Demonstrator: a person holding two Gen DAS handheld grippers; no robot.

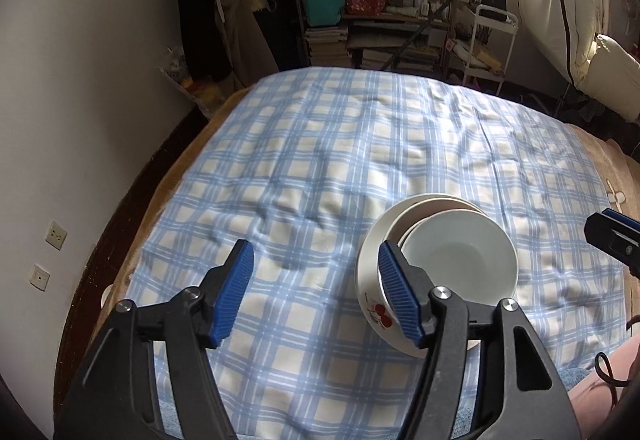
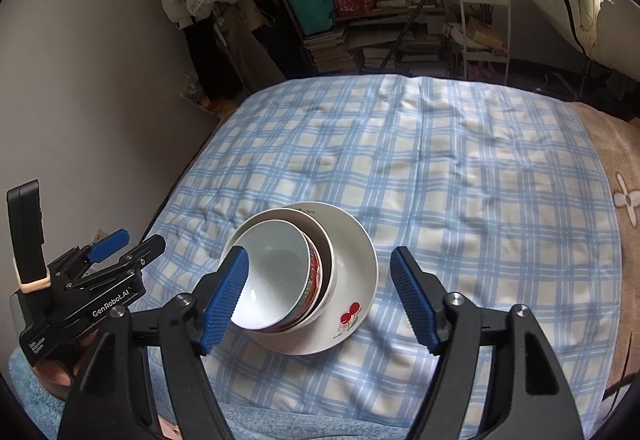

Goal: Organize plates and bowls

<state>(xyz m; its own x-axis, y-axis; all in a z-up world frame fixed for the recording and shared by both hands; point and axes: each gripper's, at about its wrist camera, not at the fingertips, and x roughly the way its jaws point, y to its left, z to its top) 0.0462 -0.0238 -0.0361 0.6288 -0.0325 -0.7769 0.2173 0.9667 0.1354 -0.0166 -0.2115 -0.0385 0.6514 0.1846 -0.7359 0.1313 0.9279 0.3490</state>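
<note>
Blue-padded jaws of our left hand-held gripper (image 1: 316,290) and right hand-held gripper (image 2: 320,296) stand spread and empty above the checked cloth (image 1: 304,168) on the bed. Between the two we see the stack: a white bowl (image 2: 272,272) nested in a patterned bowl (image 2: 316,272), on a cherry-printed plate (image 2: 352,264), touched by neither.

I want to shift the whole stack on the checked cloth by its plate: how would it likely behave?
Probably heavy: two nested bowls sit in the plate. The glossy glaze looks slippery and breakable. The bowls lean off-centre, so they might slide or tip; the soft, wrinkled cloth may bunch.
</note>
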